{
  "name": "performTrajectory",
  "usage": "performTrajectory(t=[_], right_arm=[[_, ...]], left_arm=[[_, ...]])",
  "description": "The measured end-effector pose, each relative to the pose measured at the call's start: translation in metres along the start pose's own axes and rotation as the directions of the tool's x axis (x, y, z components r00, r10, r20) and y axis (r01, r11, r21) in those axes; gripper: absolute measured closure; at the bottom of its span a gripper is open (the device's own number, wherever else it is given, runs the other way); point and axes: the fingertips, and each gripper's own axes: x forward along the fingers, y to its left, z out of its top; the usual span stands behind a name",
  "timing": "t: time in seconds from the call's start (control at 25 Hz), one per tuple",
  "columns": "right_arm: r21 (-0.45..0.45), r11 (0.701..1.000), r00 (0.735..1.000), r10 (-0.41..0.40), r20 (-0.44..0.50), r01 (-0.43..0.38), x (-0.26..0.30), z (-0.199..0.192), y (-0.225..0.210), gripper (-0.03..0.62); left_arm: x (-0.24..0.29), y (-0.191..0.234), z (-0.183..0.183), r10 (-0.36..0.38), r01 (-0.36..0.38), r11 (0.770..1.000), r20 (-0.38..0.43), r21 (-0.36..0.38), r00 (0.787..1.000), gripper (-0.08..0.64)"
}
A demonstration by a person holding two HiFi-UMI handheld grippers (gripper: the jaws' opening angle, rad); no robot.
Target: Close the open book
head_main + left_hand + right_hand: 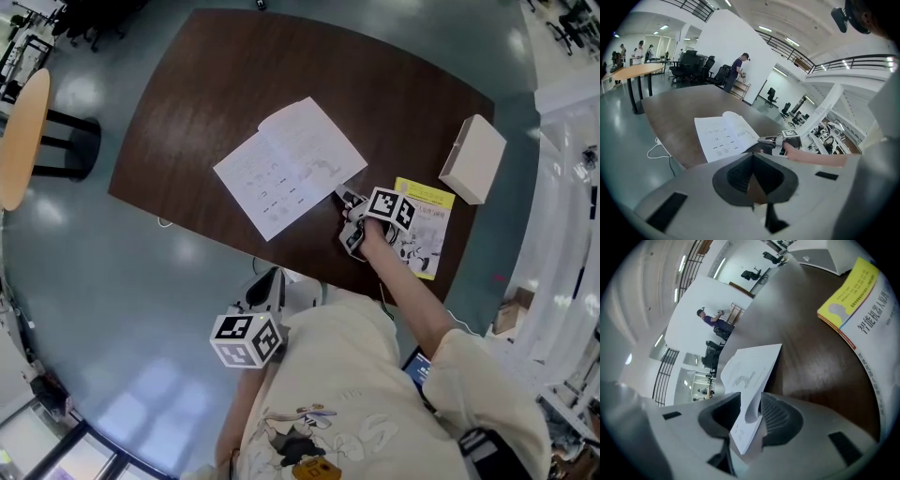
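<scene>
An open white book lies flat on the dark brown table, pages up. My right gripper is at the book's lower right corner. In the right gripper view the corner of the right-hand page curls up between the jaws of the right gripper, which stand apart with a gap beside the paper. My left gripper hangs off the table's near edge, away from the book. In its own view the left gripper has its jaws together on nothing, and the book lies ahead.
A yellow-and-white booklet lies just right of my right gripper, with a white box beyond it near the table's right edge. A thin white cable hangs off the table's left edge. A round wooden table stands far left.
</scene>
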Motion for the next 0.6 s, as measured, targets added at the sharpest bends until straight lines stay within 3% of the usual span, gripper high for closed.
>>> performTrajectory(t=[0.28, 0.44, 0.52, 0.56, 0.6], right_arm=[[0.187, 0.982, 0.998, -0.043, 0.05, 0.033, 0.02, 0.029, -0.031, 0.443], [0.236, 0.971, 0.997, -0.052, 0.052, 0.039, 0.029, 0.04, -0.038, 0.434], [0.234, 0.971, 0.998, -0.055, 0.042, 0.044, 0.033, 0.042, -0.038, 0.457], [0.23, 0.972, 0.998, -0.054, 0.037, 0.044, 0.033, 0.042, -0.037, 0.522], [0.226, 0.973, 0.998, -0.051, 0.036, 0.042, 0.033, 0.042, -0.035, 0.532]], left_arm=[[0.007, 0.004, 0.003, 0.022, -0.021, 1.0, -0.017, 0.0, 1.0, 0.554], [0.01, 0.008, 0.008, 0.034, -0.034, 0.999, -0.016, -0.014, 0.999, 0.554], [0.011, 0.01, 0.01, 0.038, -0.039, 0.999, -0.012, -0.021, 0.999, 0.554], [0.012, 0.01, 0.011, 0.039, -0.04, 0.999, -0.01, -0.024, 0.999, 0.554], [0.013, 0.01, 0.012, 0.04, -0.04, 0.999, -0.009, -0.026, 0.999, 0.554]])
